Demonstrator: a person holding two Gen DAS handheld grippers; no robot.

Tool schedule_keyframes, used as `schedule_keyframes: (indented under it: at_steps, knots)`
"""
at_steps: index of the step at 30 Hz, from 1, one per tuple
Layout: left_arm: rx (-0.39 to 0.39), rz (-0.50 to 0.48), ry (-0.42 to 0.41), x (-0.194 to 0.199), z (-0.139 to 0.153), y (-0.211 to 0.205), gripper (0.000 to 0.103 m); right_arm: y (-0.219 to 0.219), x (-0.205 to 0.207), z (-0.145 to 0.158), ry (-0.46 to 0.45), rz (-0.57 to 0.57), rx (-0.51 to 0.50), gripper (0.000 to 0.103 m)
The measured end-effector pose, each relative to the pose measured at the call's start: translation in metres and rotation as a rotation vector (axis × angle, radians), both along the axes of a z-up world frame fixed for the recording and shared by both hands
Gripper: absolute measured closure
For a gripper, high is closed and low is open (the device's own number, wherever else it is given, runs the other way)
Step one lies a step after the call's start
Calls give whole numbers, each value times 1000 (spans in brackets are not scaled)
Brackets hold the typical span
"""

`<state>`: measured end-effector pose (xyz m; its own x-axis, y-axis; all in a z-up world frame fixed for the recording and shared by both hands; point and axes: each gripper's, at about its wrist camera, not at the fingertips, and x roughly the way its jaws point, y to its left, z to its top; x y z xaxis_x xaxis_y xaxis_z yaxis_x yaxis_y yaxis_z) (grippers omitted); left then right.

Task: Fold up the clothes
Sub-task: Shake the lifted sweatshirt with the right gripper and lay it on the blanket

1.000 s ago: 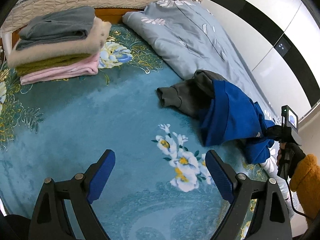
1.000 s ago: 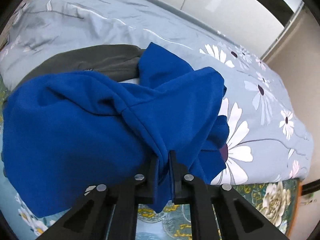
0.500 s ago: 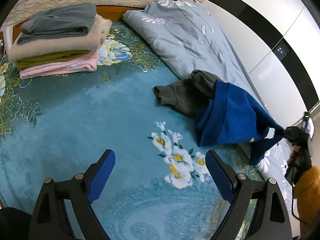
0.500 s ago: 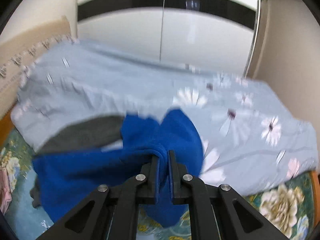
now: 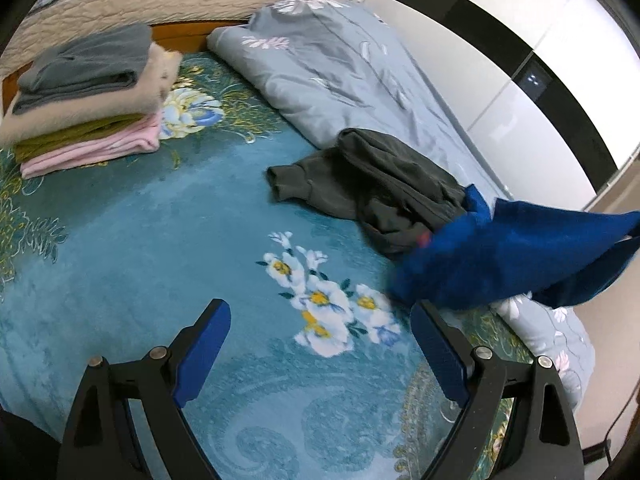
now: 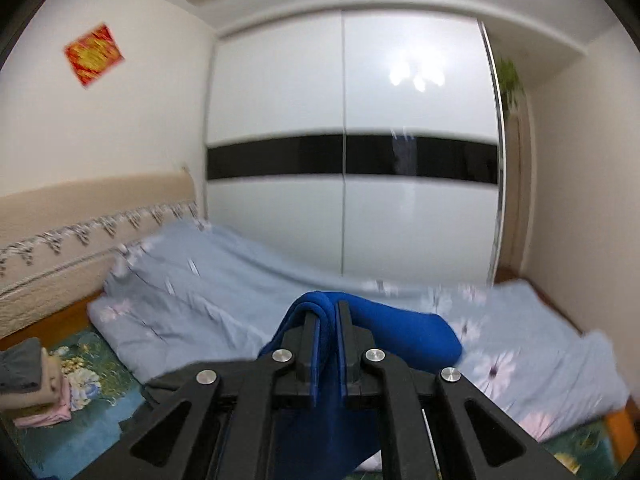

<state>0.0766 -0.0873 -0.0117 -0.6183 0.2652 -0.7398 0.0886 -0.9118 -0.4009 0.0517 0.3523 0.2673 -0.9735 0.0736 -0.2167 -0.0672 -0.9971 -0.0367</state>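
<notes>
Lifting higher than before, right tongs [image 6: 325, 312] clamping blue garment [image 5: 504, 256]

Left claw [image 5: 320, 344] spread wide, blue garment [image 5: 512, 256] lifted, folded stack [image 5: 84, 96]

Blue garment [image 5: 508, 256] now drawn out to the right and raised off the bed, stretched into a long blurred band, where a second ago it lay heaped over the dark grey garment [image 5: 384, 184]; more of the grey one is uncovered. Right gripper [image 6: 326, 320] has tilted up from facing the quilt [image 6: 224, 292] to facing the wardrobe [image 6: 348, 160], the blue cloth hanging from its jaws. Left wrist view has shifted slightly nearer the folded stack [image 5: 88, 96].
</notes>
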Motion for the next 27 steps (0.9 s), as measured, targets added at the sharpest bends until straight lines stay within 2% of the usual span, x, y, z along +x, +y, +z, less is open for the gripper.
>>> schedule_keyframes:
  at_steps: [3,6,10,12,14,21,24,27]
  knots:
    - [-2,-37,18,6,6,9,11,-12,44,37,89,47,45,96]
    - [0,-64,33,13,11,15,11,-46,77,69,169,114,146,96]
    - [8,-64,56,22,18,11,11,-99,84,70,147,219,238,96]
    - [17,-52,71,28,21,5,11,-119,78,54,114,260,262,96]
    - [29,-30,78,32,23,-4,11,-143,65,30,35,316,257,96]
    - [42,29,65,45,16,-39,11,-205,-14,-106,-353,500,36,96]
    - [47,63,56,48,12,-52,11,-240,-33,-159,-472,562,-26,95]
    - [61,92,43,47,6,-63,11,-273,-39,-188,-526,600,-13,95]
